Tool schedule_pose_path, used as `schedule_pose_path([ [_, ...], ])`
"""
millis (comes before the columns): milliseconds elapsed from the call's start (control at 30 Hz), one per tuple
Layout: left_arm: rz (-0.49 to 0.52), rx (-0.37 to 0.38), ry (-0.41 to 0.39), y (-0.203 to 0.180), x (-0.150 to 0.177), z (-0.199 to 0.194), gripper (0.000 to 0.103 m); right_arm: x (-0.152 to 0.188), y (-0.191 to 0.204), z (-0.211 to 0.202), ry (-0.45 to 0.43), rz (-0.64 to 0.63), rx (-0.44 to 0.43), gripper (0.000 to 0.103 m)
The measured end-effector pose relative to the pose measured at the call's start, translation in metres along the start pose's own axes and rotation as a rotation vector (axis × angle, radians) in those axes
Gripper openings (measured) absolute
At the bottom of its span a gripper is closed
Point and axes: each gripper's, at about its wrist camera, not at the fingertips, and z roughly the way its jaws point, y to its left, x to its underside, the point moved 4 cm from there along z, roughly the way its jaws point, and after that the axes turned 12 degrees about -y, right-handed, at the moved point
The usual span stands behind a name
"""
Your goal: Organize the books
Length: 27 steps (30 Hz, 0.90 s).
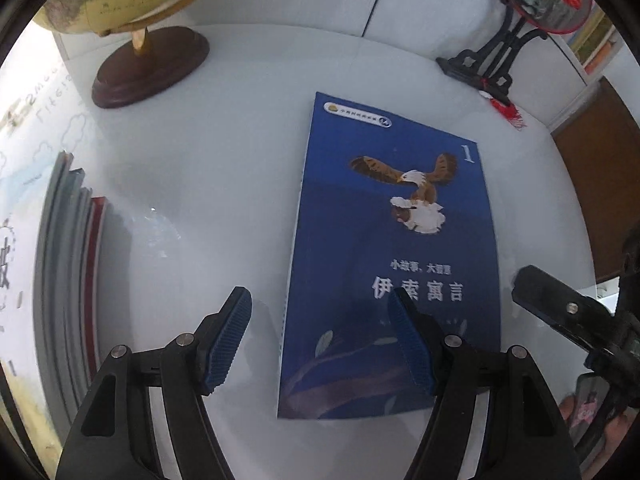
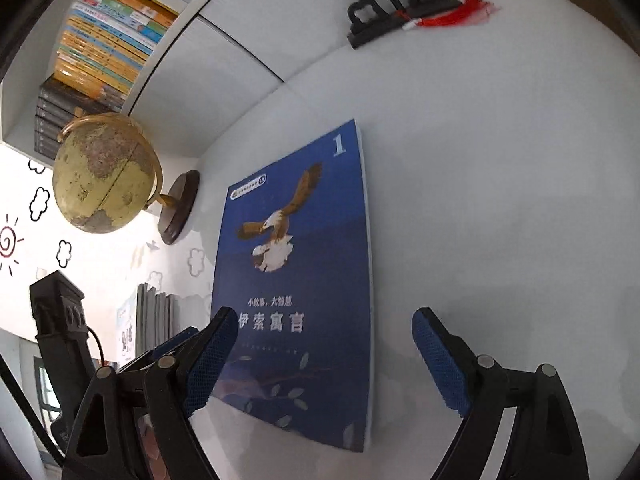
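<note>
A blue book point(image 1: 396, 260) with an eagle and a "1" on its cover lies flat on the white table point(image 1: 200, 200). My left gripper point(image 1: 320, 308) hangs open just above it. Its right finger is over the lower cover and its left finger is over bare table, so the book's left edge lies between them. In the right wrist view the same blue book point(image 2: 296, 280) lies below my right gripper point(image 2: 324, 324), which is open. There the left finger is over the cover and the right finger is past the book's right edge. Neither gripper holds anything.
Several grey books point(image 1: 68, 280) stand upright at the left by the wall. A globe point(image 2: 104, 172) on a brown base point(image 1: 148, 68) stands at the back left. A black ornament stand point(image 1: 492, 64) with a red tassel sits back right. A shelf of books point(image 2: 108, 40) hangs above.
</note>
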Motion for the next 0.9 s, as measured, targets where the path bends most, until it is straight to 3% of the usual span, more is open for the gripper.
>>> schedule_pose_path([
  [167, 0.009, 0.018, -0.036, -0.002, -0.004, 0.002, 0.069, -0.001, 0.004, 0.006, 0.009, -0.006, -0.076, 0.089],
  [300, -0.048, 0.126, -0.034, -0.006, -0.002, 0.001, 0.072, 0.001, 0.009, 0.014, 0.027, 0.024, -0.159, 0.093],
  [367, -0.100, 0.167, -0.028, -0.003, -0.003, 0.000, 0.073, 0.001, 0.012, 0.014, 0.010, 0.011, -0.155, 0.096],
  [500, -0.315, 0.342, -0.065, 0.018, -0.005, -0.013, 0.073, 0.000, 0.013, 0.013, 0.000, -0.029, -0.123, 0.102],
  [600, -0.336, 0.409, -0.098, 0.014, -0.010, -0.024, 0.071, -0.001, 0.008, 0.012, -0.003, -0.006, -0.152, 0.102],
  [700, -0.353, 0.464, -0.108, 0.009, -0.014, -0.028, 0.064, -0.002, 0.009, 0.011, -0.004, -0.029, -0.134, 0.102],
  [833, -0.448, 0.536, -0.112, 0.018, -0.016, -0.030, 0.047, -0.002, 0.008, 0.011, -0.021, -0.053, -0.095, 0.103],
  [900, -0.468, 0.562, -0.111, 0.020, -0.015, -0.031, 0.046, -0.002, 0.008, 0.011, -0.022, -0.053, -0.096, 0.103],
])
